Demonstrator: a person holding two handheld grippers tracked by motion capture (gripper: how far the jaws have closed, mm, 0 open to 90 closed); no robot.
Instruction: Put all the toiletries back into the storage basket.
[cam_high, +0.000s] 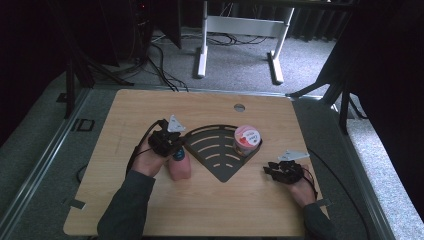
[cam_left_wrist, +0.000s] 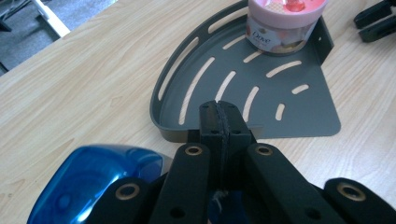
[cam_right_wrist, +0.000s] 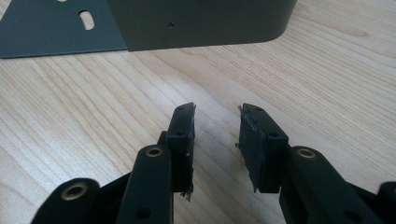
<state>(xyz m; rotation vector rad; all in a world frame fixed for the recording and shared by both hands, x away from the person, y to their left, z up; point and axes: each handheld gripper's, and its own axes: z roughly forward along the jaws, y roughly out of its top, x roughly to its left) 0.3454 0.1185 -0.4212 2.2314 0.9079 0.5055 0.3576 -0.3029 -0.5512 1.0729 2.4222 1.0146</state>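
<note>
A dark grey quarter-round shelf tray (cam_high: 215, 150) (cam_left_wrist: 299, 112) lies mid-table. In its right corner stands a pink-lidded Dove jar (cam_high: 246, 139) (cam_left_wrist: 285, 21). Just left of the tray is a pink bottle (cam_high: 181, 169) with a blue cap (cam_high: 178, 155) (cam_left_wrist: 93, 177). My left gripper (cam_high: 170, 142) (cam_left_wrist: 220, 109) hovers over that cap at the tray's curved rim, its jaws pressed together with nothing between them. To the right of the tray my right gripper (cam_high: 272, 170) (cam_right_wrist: 215, 123) is open and low over bare wood, facing the tray's outer wall (cam_right_wrist: 201, 23).
The wooden table has a round cable hole (cam_high: 239, 107) near its far edge. Beyond it are a white desk frame (cam_high: 240, 30) and cables on grey carpet. The other gripper's jaws (cam_left_wrist: 376, 21) lie right of the jar.
</note>
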